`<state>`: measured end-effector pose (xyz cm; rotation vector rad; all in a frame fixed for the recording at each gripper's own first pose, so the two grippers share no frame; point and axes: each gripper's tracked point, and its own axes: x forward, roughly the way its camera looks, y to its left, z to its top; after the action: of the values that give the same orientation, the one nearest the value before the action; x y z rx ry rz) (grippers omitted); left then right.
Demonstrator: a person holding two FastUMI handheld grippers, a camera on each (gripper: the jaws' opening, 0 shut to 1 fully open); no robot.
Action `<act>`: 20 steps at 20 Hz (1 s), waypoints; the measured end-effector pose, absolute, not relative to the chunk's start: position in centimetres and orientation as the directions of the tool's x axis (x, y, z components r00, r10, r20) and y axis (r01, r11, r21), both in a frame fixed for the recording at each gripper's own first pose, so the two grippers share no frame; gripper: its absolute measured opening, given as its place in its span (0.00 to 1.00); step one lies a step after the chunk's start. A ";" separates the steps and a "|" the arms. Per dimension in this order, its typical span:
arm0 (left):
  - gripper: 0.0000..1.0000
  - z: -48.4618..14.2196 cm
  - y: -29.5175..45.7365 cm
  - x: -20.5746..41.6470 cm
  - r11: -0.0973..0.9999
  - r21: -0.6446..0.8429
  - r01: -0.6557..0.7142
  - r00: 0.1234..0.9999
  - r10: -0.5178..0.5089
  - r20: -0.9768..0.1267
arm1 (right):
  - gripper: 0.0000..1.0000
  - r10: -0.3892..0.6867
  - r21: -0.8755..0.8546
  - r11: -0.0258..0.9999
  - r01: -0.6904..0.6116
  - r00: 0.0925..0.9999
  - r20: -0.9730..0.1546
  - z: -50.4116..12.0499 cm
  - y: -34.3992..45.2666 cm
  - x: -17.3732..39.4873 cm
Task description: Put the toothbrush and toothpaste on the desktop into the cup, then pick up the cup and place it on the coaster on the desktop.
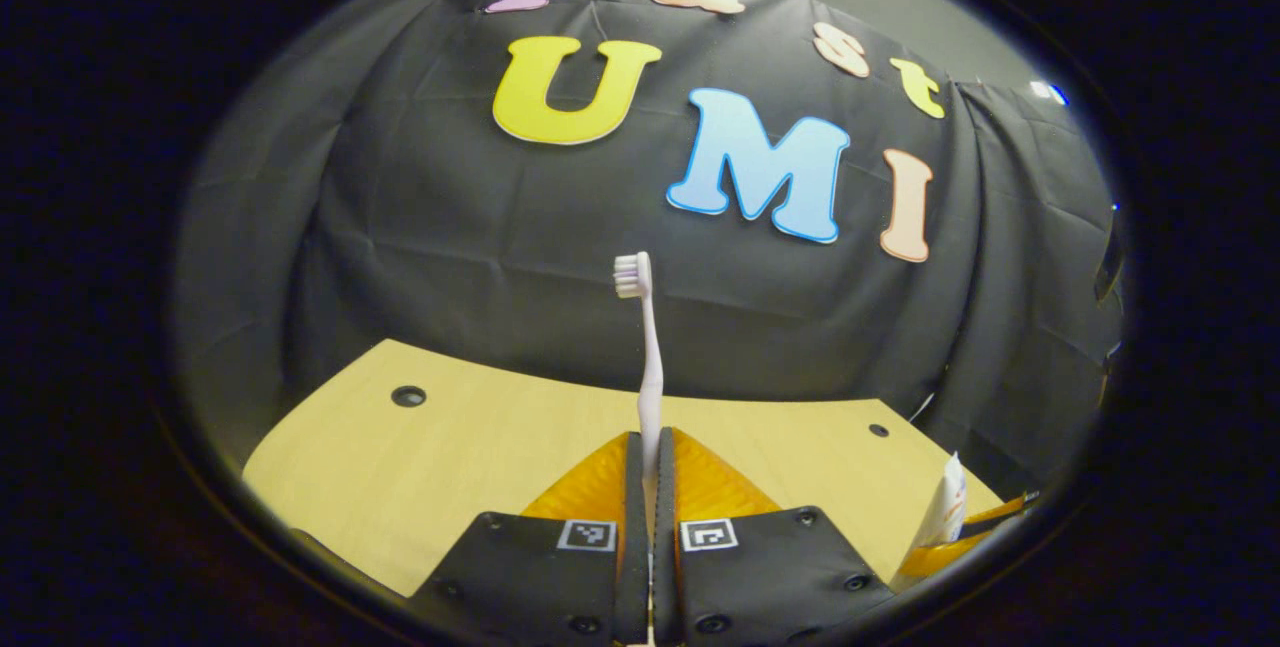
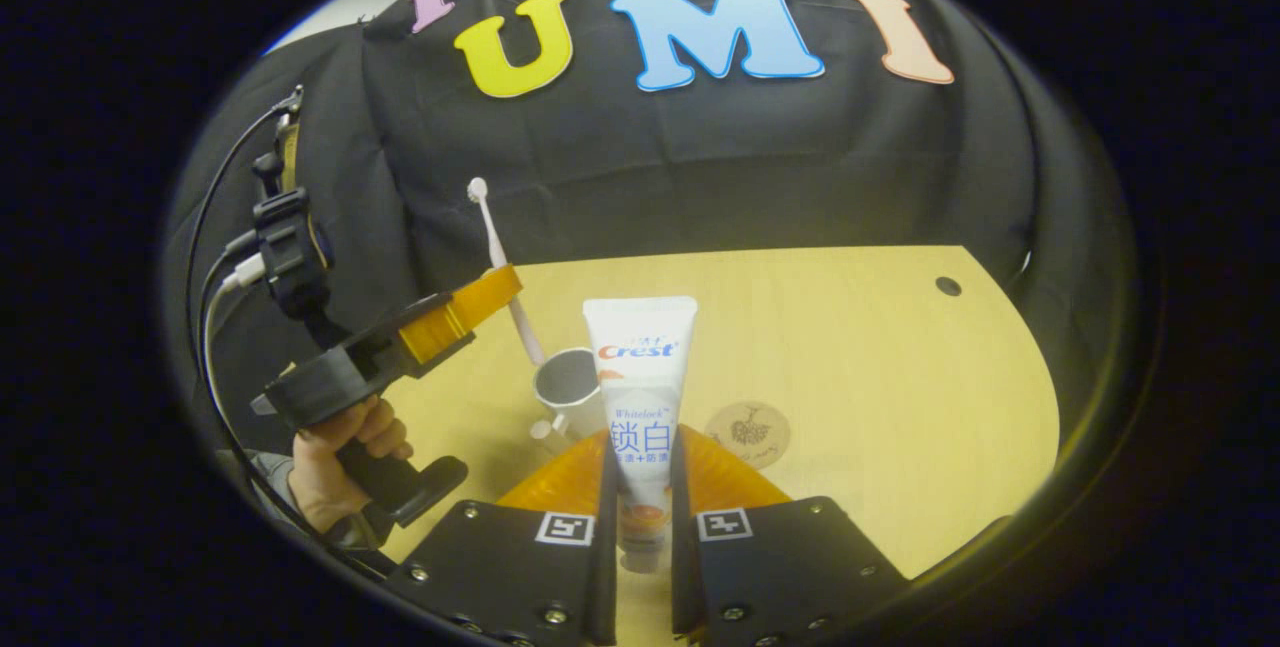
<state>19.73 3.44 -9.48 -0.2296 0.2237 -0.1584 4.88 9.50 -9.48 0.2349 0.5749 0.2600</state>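
**Both grippers lifted, each holding one item; cup not yet filled**

Nearest the camera in the right gripper view, the right gripper (image 2: 640, 487) pinches a toothpaste tube (image 2: 640, 377) between its two fingers. The tube stands upright, cap end down between the fingers, flat crimped end up. Just beyond the tube and slightly to its left sits the cup (image 2: 566, 382), open mouth showing, on the wooden desktop (image 2: 900, 377). A little to the right of the tube, past the fingertips, lies the round coaster (image 2: 747, 430), flat on the desktop and apart from the cup.

In the left gripper view, the left gripper (image 1: 650, 467) is pressed together on the handle of a toothbrush (image 1: 648, 347), which rises nearly upright from between the fingers, bristle head at the top. In the right gripper view this same gripper (image 2: 495, 292) appears off to the left, held by a hand (image 2: 335, 462), with the toothbrush slanting down toward the cup. Whether its lower end is already inside the cup cannot be told; the toothpaste hides part of the rim.

As a judgement: both items are picked up, but neither is released into the cup. Left to do: drop in the toothbrush and toothpaste, then lift the cup and set it on the coaster.
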 end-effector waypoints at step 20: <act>0.36 -17.6 1.0 22.2 0.955 -0.239 0.178 0.905 -0.254 -0.341 | 0.27 0.311 0.327 0.932 -0.155 0.806 -0.504 -9.6 10.3 9.7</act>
<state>22.20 1.03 -17.61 -0.2055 0.3781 -0.2244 9.70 10.34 -9.58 0.2779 0.5836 0.2529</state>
